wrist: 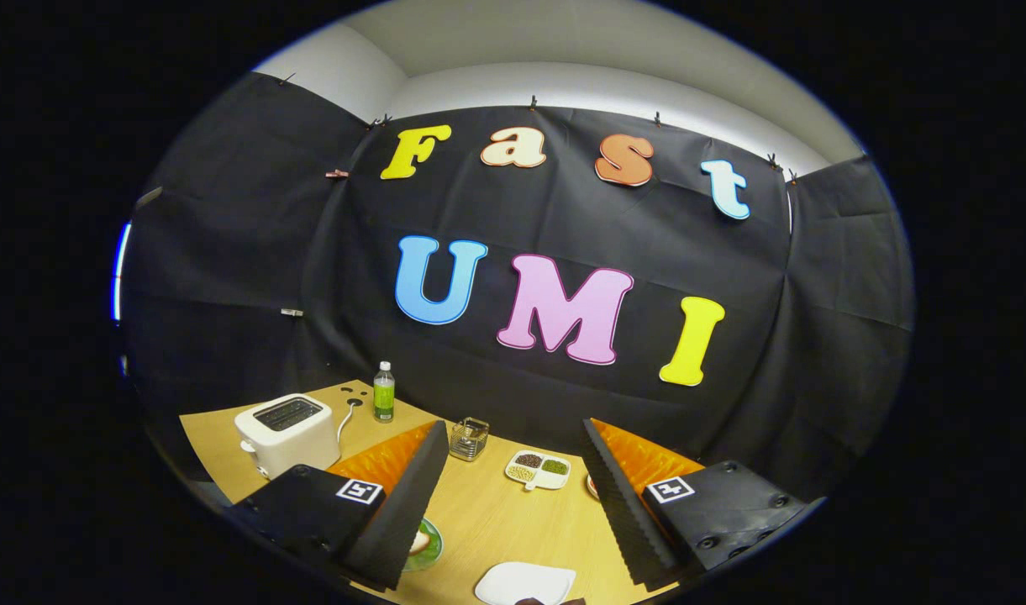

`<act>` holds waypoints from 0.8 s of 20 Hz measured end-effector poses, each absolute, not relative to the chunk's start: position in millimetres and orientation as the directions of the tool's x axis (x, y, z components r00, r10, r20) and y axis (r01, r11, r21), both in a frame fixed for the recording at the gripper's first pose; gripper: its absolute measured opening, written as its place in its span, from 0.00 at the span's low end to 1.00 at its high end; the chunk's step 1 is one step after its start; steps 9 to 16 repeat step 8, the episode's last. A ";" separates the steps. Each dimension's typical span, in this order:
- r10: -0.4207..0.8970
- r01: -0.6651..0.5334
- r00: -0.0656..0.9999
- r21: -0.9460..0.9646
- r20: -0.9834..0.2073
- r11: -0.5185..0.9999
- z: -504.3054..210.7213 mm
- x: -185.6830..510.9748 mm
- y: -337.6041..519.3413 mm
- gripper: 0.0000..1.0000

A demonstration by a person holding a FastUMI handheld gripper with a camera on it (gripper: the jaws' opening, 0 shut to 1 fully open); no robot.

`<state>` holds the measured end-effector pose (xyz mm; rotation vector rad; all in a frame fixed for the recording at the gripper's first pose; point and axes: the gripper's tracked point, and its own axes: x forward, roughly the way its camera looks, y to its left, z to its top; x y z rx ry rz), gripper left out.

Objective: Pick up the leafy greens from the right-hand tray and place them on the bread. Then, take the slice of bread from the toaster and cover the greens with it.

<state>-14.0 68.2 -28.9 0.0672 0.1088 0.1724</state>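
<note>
Leafy greens are not something I can make out for certain: the white plate (525,581) lying nearest, between the tips of the tongs (513,512), is carrying only a dark sliver at its near rim, too cut off to name, and whether bread is lying there I cannot tell. The tongs are standing wide apart with nothing between the fingers, hovering above the wooden counter (487,512) and pointing toward the far wall rather than down at any one thing. Just left of the plate, half hidden by the left finger, a green-rimmed dish (427,544) is peeking out with something pale on it; by the right finger, a reddish rim (592,486) is showing, perhaps the right-hand tray, but its contents are hidden. Farther on, a small white divided dish (538,470) is holding three sorts of grains or beans, and a clear glass holder (469,438) is standing beside it. Farther left, the white toaster (286,433) is sitting with its slots facing up, too dark to show a slice. A green bottle (383,392) is standing at the far edge. This raised, empty pose would suit both a moment ahead of a pickup and one following a release, so I am judging no step; any next grasp is calling for the tongs to tilt down first.
</note>
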 end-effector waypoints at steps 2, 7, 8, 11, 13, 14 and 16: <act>0.179 -0.172 0.979 0.074 -0.099 0.982 -29.5 -12.2 67.4 0.98; 0.184 -0.177 0.979 0.086 -0.091 0.980 -29.5 -6.7 61.5 0.98; 0.188 -0.180 0.978 0.084 -0.096 0.980 -31.8 -6.1 61.0 0.98; 0.188 -0.180 0.978 0.084 -0.096 0.980 -31.8 -6.1 61.0 0.98; 0.188 -0.180 0.978 0.084 -0.096 0.980 -31.8 -6.1 61.0 0.98; 0.188 -0.180 0.978 0.084 -0.096 0.980 -31.8 -6.1 61.0 0.98; 0.188 -0.180 0.978 0.084 -0.096 0.980 -31.8 -6.1 61.0 0.98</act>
